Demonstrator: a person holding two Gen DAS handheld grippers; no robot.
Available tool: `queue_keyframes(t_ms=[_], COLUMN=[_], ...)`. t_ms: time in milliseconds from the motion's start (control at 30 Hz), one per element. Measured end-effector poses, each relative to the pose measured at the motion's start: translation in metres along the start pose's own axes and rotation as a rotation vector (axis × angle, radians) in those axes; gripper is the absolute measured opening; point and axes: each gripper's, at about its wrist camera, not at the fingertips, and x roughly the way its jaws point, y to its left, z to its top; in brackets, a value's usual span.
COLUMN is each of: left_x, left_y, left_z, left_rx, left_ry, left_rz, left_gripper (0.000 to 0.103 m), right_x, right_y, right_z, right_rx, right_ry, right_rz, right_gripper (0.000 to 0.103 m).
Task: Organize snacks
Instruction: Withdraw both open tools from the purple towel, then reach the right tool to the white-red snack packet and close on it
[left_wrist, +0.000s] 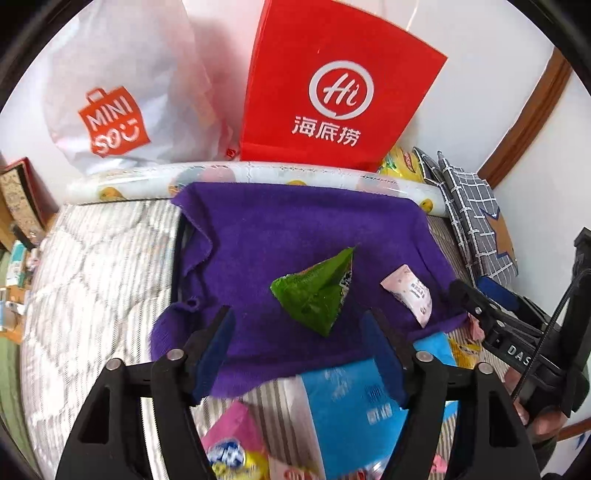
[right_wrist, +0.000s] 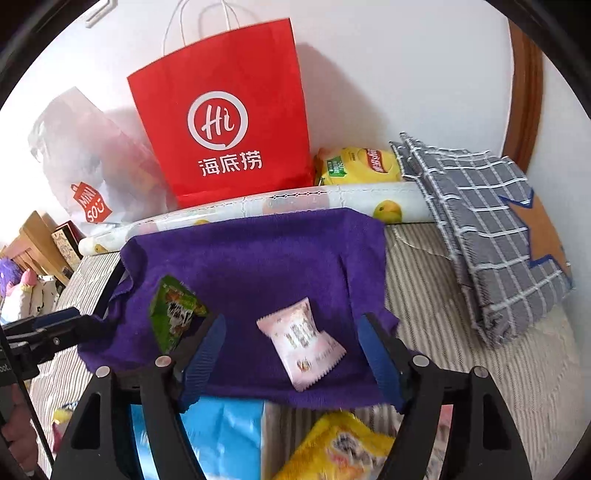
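A purple cloth (left_wrist: 277, 229) (right_wrist: 258, 254) lies spread on striped bedding. On it lie a green snack packet (left_wrist: 314, 291) (right_wrist: 173, 314) and a small pink-and-white packet (left_wrist: 408, 295) (right_wrist: 303, 347), a little apart. My left gripper (left_wrist: 297, 317) stands open just short of the green packet, its pads clear of it. My right gripper (right_wrist: 292, 320) is open too, with the pink packet lying in line between its fingers, untouched. Each gripper shows at the edge of the other's view: the right gripper (left_wrist: 480, 314) and the left gripper (right_wrist: 44, 328).
A red paper bag (right_wrist: 229, 122) and a white shopping bag (left_wrist: 118, 92) lean on the wall behind a fruit-print roll (right_wrist: 332, 203). A yellow packet (right_wrist: 354, 166) and a folded checked cloth (right_wrist: 487, 229) are at the right. Blue (left_wrist: 343, 398), yellow (right_wrist: 343, 450) and pink (left_wrist: 236, 428) packets lie close below the grippers.
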Motion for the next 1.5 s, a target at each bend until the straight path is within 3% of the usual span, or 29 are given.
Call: queue_keyframes(t_ms=[167, 367, 667, 833, 1200, 1333, 1500], left_x=[-0.035, -0.070, -0.111, -0.128, -0.109, -0.097, -0.084], left_y=[-0.013, -0.027, -0.039, -0.037, -0.022, -0.020, -0.021], left_z=[-0.013, -0.036, -0.073, -0.095, -0.133, -0.141, -0.136], left_rx=[0.015, -0.002, 0.020, -0.008, -0.024, -0.010, -0.008], left_ry=[-0.053, -0.087, -0.130, -0.172, -0.126, -0.114, -0.102], left_rz=[0.047, 0.123, 0.131, 0.084, 0.133, 0.153, 0.132], left_gripper=[0.082, 0.089, 0.089, 0.089, 0.088, 0.085, 0.084], right_x=[-0.034, -0.087, -0.149, -0.170, -0.151, -0.133, -0.111], right_y=[-0.002, -0.006, -0.028, -0.039, -0.048, -0.051, -0.055], right_z=[-0.012, -0.031, -0.066, -0.089, -0.142, -0.148, -0.141], right_rx=[0.005, 0.027, 0.037, 0.053, 0.041, 0.049, 0.048], right_ry=[0.000, -0.077, -0.152, -0.175, -0.084, -0.045, -0.048], right_rz=[-0.011, -0.026, -0.078, -0.077, -0.101, -0.097, -0.099], right_gripper=[0.077, 0.077, 0.077, 0.077, 0.077, 0.061, 0.056])
